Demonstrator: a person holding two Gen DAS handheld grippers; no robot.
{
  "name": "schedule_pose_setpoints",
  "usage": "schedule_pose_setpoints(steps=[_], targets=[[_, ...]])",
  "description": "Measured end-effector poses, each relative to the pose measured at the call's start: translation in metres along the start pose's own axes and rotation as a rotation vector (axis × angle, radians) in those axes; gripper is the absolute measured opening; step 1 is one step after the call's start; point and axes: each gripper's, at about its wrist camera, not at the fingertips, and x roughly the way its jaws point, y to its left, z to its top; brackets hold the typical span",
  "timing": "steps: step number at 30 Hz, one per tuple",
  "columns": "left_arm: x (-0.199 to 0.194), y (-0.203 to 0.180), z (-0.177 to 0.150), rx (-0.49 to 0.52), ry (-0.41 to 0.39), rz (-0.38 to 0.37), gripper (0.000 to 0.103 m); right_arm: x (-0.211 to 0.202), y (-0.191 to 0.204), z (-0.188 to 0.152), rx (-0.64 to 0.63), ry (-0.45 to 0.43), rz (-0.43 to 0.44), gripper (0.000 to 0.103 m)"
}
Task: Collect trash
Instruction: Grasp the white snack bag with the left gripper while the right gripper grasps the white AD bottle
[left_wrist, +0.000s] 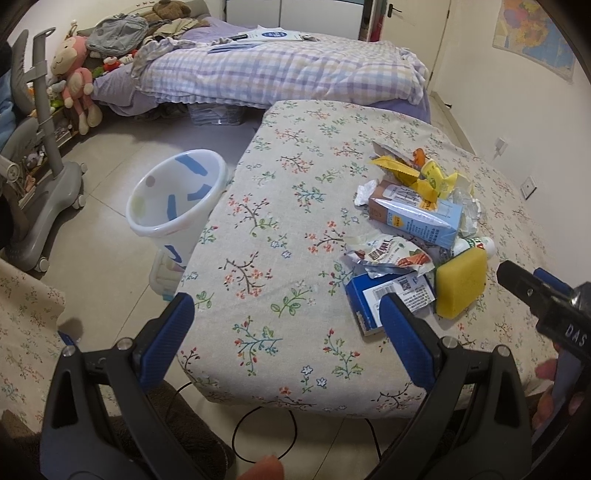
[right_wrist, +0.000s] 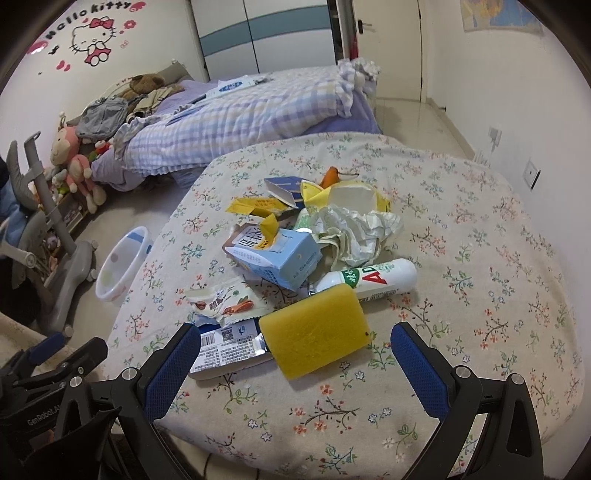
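Observation:
A heap of trash lies on the floral-cloth table (left_wrist: 280, 236): a yellow sponge (right_wrist: 314, 332), a blue barcode box (right_wrist: 229, 347), a snack wrapper (right_wrist: 221, 301), a blue milk carton (right_wrist: 280, 258), a white bottle (right_wrist: 373, 278), crumpled paper (right_wrist: 354, 229) and yellow wrappers (right_wrist: 258, 206). My right gripper (right_wrist: 295, 343) is open, its fingers on either side of the sponge, just short of it. My left gripper (left_wrist: 288, 314) is open and empty above the table's near left part, the blue box (left_wrist: 384, 299) by its right finger. A white waste bin (left_wrist: 177, 199) stands on the floor left of the table.
A bed with a checked quilt (left_wrist: 280, 70) stands behind the table. Plush toys (left_wrist: 74, 77) and a grey chair base (left_wrist: 48, 170) are at the left. A black cable (left_wrist: 266, 435) lies on the floor below the table's near edge.

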Motion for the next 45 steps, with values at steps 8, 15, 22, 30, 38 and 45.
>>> schedule_pose_setpoints(steps=[8, 15, 22, 30, 38, 45], targets=[[0.011, 0.003, 0.019, 0.053, 0.036, -0.036, 0.1, 0.037, -0.027, 0.03, 0.044, 0.194, 0.005, 0.103], [0.036, 0.007, 0.036, 0.061, 0.12, -0.116, 0.1, 0.075, -0.054, 0.052, 0.119, 0.288, -0.004, 0.101], [0.075, -0.008, 0.052, 0.039, 0.24, -0.27, 0.092, 0.095, -0.076, 0.065, 0.19, 0.321, -0.005, 0.099], [0.125, -0.03, 0.054, -0.029, 0.37, -0.361, 0.062, 0.125, -0.094, 0.058, 0.284, 0.408, 0.008, 0.089], [0.141, -0.045, 0.052, -0.076, 0.39, -0.379, 0.032, 0.14, -0.109, 0.052, 0.437, 0.429, 0.109, 0.073], [0.132, -0.051, 0.058, -0.059, 0.337, -0.395, 0.011, 0.131, -0.126, 0.049, 0.512, 0.388, 0.158, 0.046]])
